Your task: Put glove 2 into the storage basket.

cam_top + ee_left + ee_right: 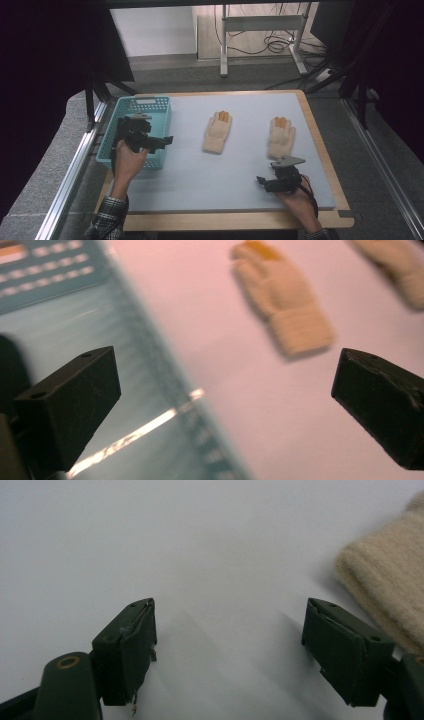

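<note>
Two cream knitted gloves with orange fingertips lie flat on the blue-grey mat (200, 175): one in the middle (217, 132), one to the right (281, 137). My left gripper (161, 141) hovers over the right rim of a teal basket (145, 101), open and holding nothing. In the left gripper view the left gripper (225, 390) straddles the basket rim (150, 355), with the middle glove (285, 300) ahead. My right gripper (262, 181) sits low near the front, just below the right glove, open. In the right gripper view the right gripper (230, 630) has bare mat between its jaws and a glove cuff (385, 580) to the right.
The mat lies on a wooden table (320, 130) with a metal rail (75, 165) along its left side. Behind the table stand a desk frame (260, 30) and loose cables on the floor. A second glove (400, 270) shows at the far right of the left gripper view.
</note>
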Action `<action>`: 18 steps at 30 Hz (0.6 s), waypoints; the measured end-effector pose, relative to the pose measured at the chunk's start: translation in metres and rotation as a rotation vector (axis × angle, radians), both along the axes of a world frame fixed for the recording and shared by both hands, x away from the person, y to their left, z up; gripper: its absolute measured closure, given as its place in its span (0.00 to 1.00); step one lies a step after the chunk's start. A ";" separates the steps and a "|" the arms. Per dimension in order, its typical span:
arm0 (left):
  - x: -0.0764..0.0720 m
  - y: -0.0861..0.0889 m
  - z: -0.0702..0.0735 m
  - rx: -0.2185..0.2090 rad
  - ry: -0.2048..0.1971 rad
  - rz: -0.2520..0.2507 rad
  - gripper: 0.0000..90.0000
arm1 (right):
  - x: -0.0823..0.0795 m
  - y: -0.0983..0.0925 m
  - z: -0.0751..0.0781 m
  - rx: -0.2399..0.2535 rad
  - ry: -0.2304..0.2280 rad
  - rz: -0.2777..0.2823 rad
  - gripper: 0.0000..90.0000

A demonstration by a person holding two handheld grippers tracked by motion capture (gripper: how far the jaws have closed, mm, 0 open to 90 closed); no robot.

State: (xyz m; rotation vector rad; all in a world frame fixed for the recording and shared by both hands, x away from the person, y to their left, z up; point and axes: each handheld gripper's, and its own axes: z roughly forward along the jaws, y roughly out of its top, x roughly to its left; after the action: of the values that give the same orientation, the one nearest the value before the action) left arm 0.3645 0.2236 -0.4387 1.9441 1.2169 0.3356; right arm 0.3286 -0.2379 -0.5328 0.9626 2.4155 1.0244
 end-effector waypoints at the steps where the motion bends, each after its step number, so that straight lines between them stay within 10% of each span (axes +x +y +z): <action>1: -0.002 -0.003 0.000 -0.002 -0.008 -0.016 0.00 | 0.000 0.000 0.000 0.000 0.001 0.000 0.23; 18: -0.054 -0.080 -0.024 0.056 -0.086 -0.226 0.00 | 0.000 0.000 0.000 -0.001 0.001 -0.001 0.23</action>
State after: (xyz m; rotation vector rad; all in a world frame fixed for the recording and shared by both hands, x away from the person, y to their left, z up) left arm 0.3100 0.1432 -0.4623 2.0692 0.9309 0.3352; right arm 0.3286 -0.2379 -0.5328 0.9636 2.4157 1.0230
